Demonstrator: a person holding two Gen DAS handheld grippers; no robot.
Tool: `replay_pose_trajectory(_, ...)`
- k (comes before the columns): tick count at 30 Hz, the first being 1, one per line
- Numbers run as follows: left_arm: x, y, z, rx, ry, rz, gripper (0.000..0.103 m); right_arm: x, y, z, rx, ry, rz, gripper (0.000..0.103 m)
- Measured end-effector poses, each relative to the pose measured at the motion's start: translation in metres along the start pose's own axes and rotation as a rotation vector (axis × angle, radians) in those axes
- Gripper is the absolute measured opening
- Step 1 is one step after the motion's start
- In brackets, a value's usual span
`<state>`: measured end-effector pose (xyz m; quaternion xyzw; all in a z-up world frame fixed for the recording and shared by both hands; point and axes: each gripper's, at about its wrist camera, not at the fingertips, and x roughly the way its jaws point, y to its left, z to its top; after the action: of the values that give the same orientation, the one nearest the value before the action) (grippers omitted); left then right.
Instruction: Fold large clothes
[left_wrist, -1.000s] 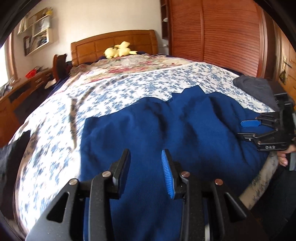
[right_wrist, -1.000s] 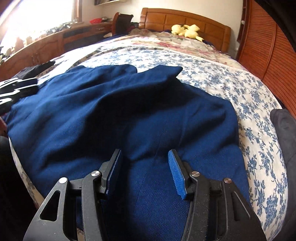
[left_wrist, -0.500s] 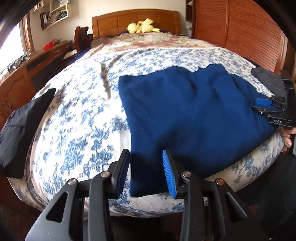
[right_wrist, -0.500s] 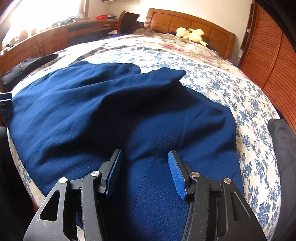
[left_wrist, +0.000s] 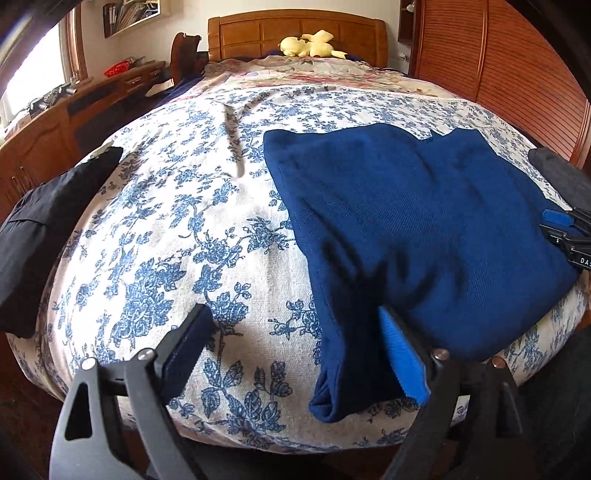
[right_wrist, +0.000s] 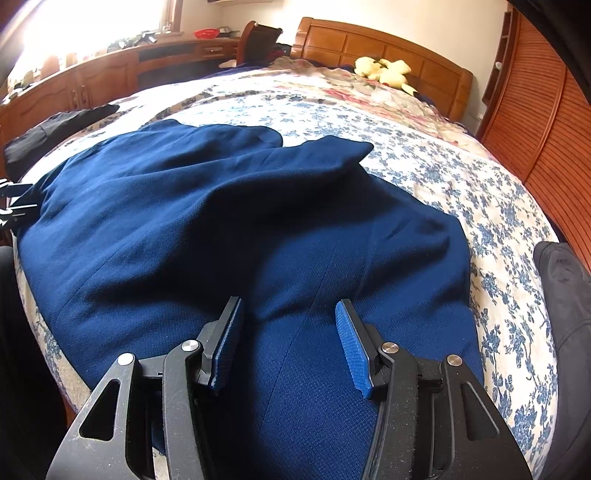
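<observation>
A large dark blue garment (left_wrist: 413, 221) lies spread on the bed with the floral cover (left_wrist: 177, 229), near its foot edge. It fills most of the right wrist view (right_wrist: 207, 229). My left gripper (left_wrist: 295, 343) is open wide and empty, hovering at the garment's near left corner, which hangs over the bed edge. My right gripper (right_wrist: 288, 332) is open and empty, low over the garment's right part. It also shows at the right edge of the left wrist view (left_wrist: 569, 236).
A folded black garment (left_wrist: 48, 221) lies on the bed's left edge. A dark grey garment (right_wrist: 565, 295) lies at the bed's right. A yellow plush toy (left_wrist: 310, 42) sits by the wooden headboard. A wooden desk (right_wrist: 92, 85) runs along the left; slatted wardrobe doors (left_wrist: 498, 62) stand right.
My left gripper has pulled back and swung left, from over the garment to its left corner, and its jaws have opened wider. The right gripper has stayed almost still.
</observation>
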<state>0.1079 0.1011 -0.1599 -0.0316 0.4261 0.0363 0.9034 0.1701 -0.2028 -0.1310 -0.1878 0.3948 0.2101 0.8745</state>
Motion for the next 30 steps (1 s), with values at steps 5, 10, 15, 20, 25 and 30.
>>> replay_pose_trajectory(5,-0.011,0.003,-0.002,-0.010,0.020,-0.023,0.089,-0.003,-0.003,0.000,0.017,-0.014,0.011,0.053)
replay_pose_trajectory(10,-0.031,-0.003,-0.011,0.001,0.020,-0.051,0.075,-0.017,-0.006,0.001,0.043,-0.065,0.056,0.053)
replay_pose_trajectory(15,-0.037,-0.007,-0.017,0.001,0.039,-0.083,0.049,-0.027,-0.001,0.001,0.044,-0.093,0.128,0.053)
replay_pose_trajectory(20,-0.031,-0.007,-0.020,-0.017,0.056,-0.079,0.049,-0.031,0.010,0.002,0.021,-0.099,0.197,0.053)
replay_pose_trajectory(25,-0.027,-0.006,-0.020,-0.044,0.067,-0.089,0.048,-0.013,0.026,-0.004,-0.042,-0.009,0.235,0.056)
replay_pose_trajectory(30,-0.035,-0.016,-0.010,-0.038,0.054,-0.119,0.018,-0.015,0.023,-0.005,-0.046,-0.011,0.241,0.057)
